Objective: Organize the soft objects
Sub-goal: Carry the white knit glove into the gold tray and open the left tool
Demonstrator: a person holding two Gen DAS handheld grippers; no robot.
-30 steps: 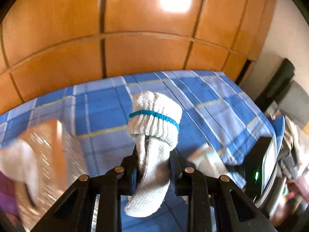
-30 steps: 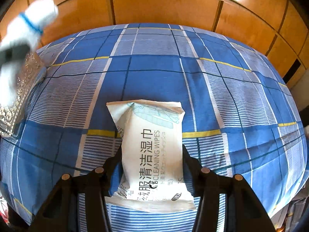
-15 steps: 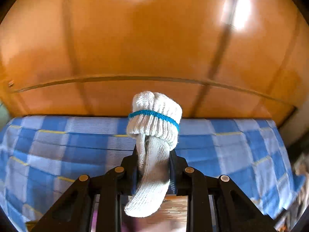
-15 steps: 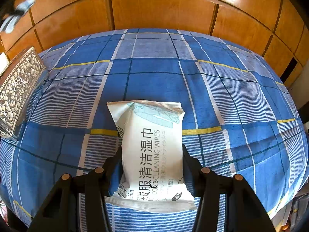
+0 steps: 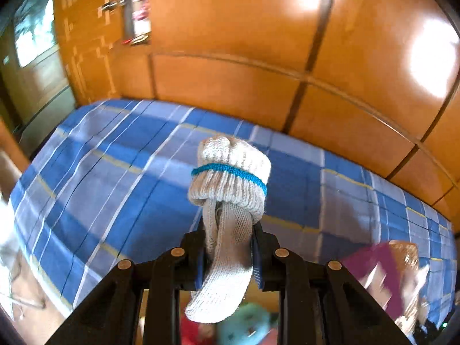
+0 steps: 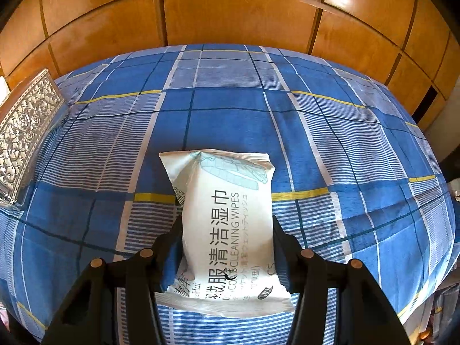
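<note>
My left gripper (image 5: 228,247) is shut on a rolled white knit sock (image 5: 230,189) with a blue band, held up in the air above the near edge of the blue plaid bed (image 5: 120,161). My right gripper (image 6: 227,235) is shut on a white pack of cleaning wipes (image 6: 227,224) with Chinese print, held low over the blue plaid bed (image 6: 345,132).
A silver embossed box (image 6: 26,132) lies at the bed's left edge. In the left wrist view a purple and tan box (image 5: 388,273) shows at lower right, and blurred red and teal soft things (image 5: 241,327) lie below the gripper. Wooden panelling (image 6: 230,8) backs the bed.
My left gripper has swung with the sock, from facing the wall to looking down across the bed from its left side. The right gripper and wipes pack have stayed almost still.
</note>
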